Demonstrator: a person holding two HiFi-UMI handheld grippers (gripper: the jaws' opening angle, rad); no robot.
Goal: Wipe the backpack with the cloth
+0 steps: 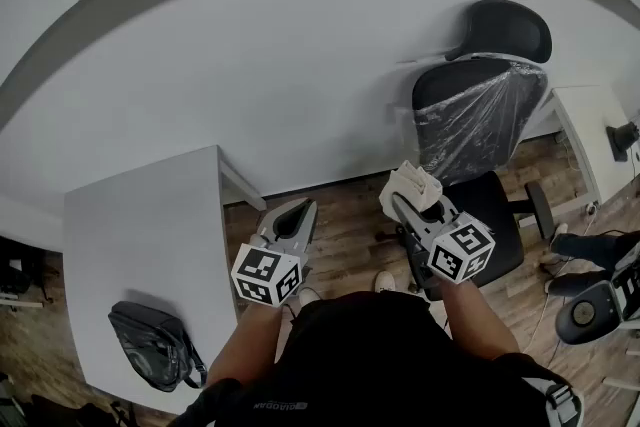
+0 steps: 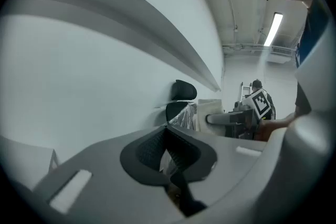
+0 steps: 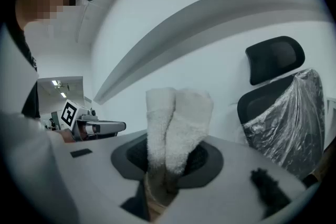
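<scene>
While the right gripper (image 1: 404, 202) clamps the folded white cloth (image 1: 416, 183), the left gripper (image 1: 293, 216) is pinched together on nothing. The black backpack (image 1: 152, 347) lies on the white table (image 1: 140, 225), well off to the left. The cloth should probably meet it fold-first, not jaw-first, with the left gripper steadying it.

No text or label is clear enough to read
</scene>
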